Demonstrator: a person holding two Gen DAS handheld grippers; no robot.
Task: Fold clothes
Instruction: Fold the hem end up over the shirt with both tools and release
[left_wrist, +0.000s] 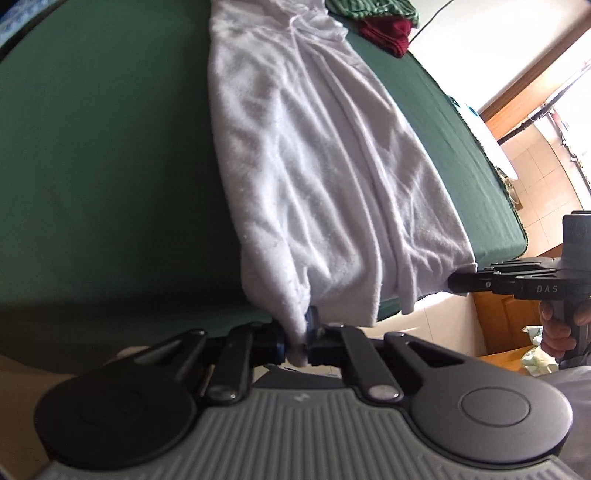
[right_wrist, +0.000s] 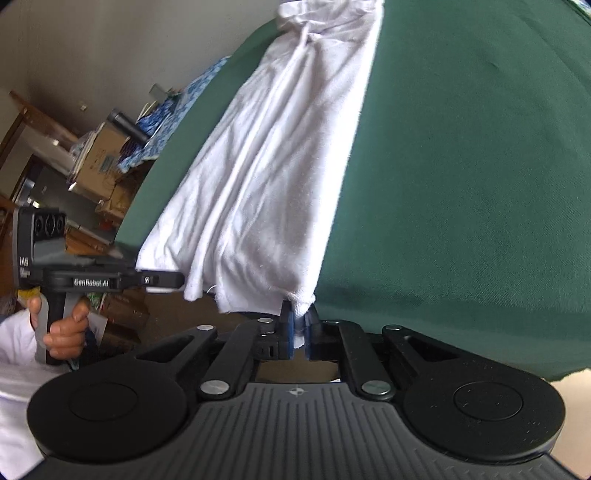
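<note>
A white garment lies lengthwise on the green table cover, its near hem hanging over the front edge. My left gripper is shut on the hem's left corner. My right gripper is shut on the hem's right corner. In the right wrist view the right gripper pinches the white garment, and the left gripper holds the other corner at the left. The hem is stretched between the two grippers, just off the green cover.
A striped green cloth and a dark red cloth lie at the table's far end. Cardboard boxes and clutter stand beyond the left side. A wooden cabinet stands beyond the near right corner.
</note>
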